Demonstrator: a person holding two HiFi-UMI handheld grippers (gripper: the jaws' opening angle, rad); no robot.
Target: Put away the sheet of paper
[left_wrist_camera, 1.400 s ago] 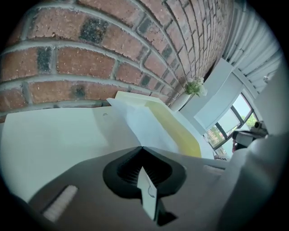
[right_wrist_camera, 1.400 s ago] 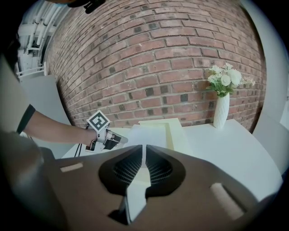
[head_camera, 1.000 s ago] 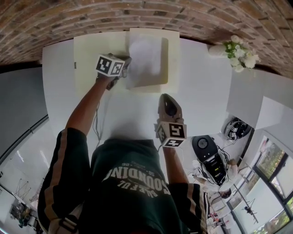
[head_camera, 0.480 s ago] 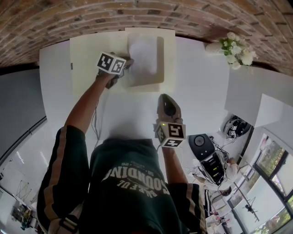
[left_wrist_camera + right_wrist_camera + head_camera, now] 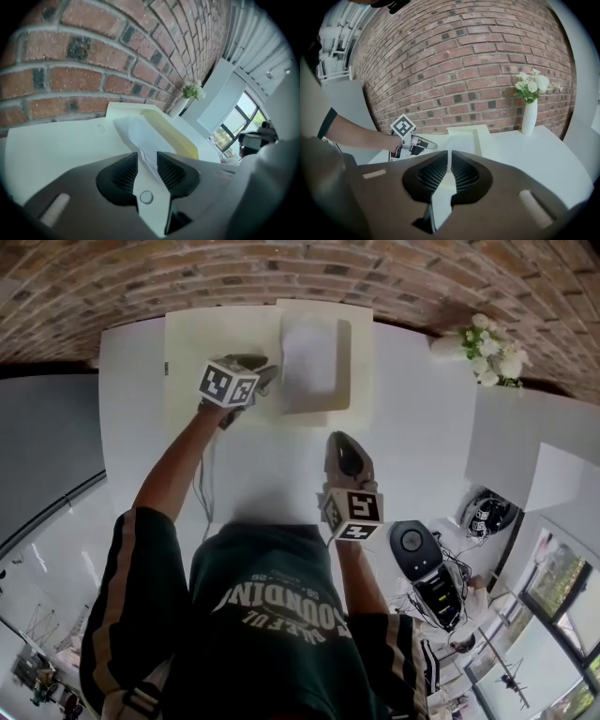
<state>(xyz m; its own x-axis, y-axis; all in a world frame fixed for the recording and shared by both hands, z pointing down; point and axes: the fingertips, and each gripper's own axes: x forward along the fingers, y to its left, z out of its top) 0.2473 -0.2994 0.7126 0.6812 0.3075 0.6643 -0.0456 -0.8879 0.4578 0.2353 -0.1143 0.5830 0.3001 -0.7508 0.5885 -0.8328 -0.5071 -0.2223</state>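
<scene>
Left gripper view first: why do we see the left gripper [image 5: 147,163] spread wide, with nothing pinched?

Because, as we judge it, the job is all but done. Its jaws have just been opening, and the near corner of the sheet of paper [image 5: 140,133] seems to reach into the gap between the pads, which do not press on it. The rest of the sheet rests in the cream tray [image 5: 362,362].

And why does the tray sit at the very back of the table [image 5: 422,456]?

We take it for the storage spot, set close to the brick wall [image 5: 281,268] (out of the working area). A flat cream board [image 5: 202,343] lies just beside it, on its left in the head view.

What about the right gripper [image 5: 449,163]?

Its jaws are drawn close together on nothing. It hangs over bare table, apart from the tray, so we read it as waiting.

Shall we count?

One sheet, one tray, one board, two grippers, and one white vase [image 5: 448,343] of flowers near the table's far right corner
</scene>
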